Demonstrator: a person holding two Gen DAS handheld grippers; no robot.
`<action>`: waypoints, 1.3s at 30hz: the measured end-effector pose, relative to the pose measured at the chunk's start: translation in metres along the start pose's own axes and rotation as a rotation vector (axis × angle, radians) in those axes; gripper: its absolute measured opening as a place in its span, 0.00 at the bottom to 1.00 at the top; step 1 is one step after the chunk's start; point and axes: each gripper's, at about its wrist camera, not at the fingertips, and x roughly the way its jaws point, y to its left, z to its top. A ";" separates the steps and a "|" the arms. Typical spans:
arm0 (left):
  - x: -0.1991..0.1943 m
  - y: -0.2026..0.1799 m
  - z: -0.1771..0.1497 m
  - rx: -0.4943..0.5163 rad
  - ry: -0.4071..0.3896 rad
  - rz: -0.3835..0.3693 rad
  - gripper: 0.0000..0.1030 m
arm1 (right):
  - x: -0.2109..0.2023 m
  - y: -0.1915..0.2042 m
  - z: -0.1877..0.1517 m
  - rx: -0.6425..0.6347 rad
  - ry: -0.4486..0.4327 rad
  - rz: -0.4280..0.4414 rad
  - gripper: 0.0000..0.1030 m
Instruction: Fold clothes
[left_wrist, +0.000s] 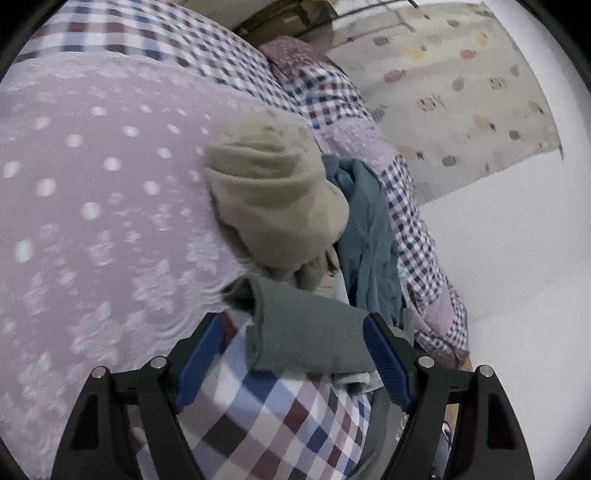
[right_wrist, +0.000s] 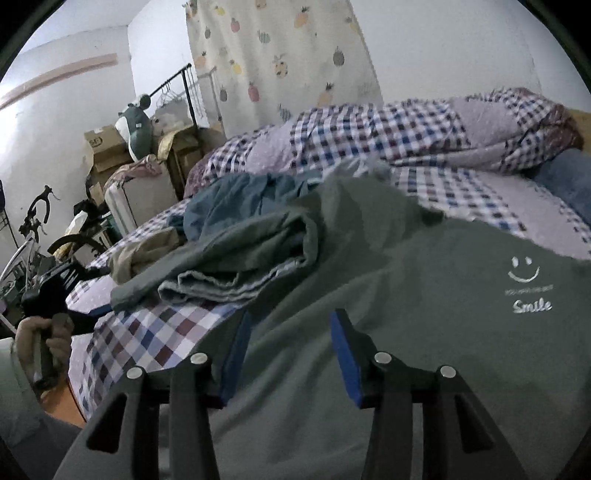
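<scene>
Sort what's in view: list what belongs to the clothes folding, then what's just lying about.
Job: grey Smile T-shirt, blue garment, beige garment, left gripper, right gripper.

Lying about: checked quilt, cardboard boxes, plush toy, bicycle, fruit-print curtain.

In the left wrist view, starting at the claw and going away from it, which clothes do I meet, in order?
Folded grey-green cloth sleeve between the open left claw fingers → crumpled beige fabric garment → checked patchwork quilt.
</scene>
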 end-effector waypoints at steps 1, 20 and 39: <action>0.005 -0.001 0.002 0.010 0.009 -0.002 0.76 | 0.004 -0.001 -0.001 0.005 0.011 0.007 0.47; 0.045 -0.027 0.005 0.163 0.035 0.054 0.19 | 0.008 -0.018 -0.006 0.091 0.038 0.006 0.47; -0.029 -0.188 0.136 0.364 -0.291 -0.006 0.02 | 0.028 -0.020 0.001 0.114 0.053 0.009 0.47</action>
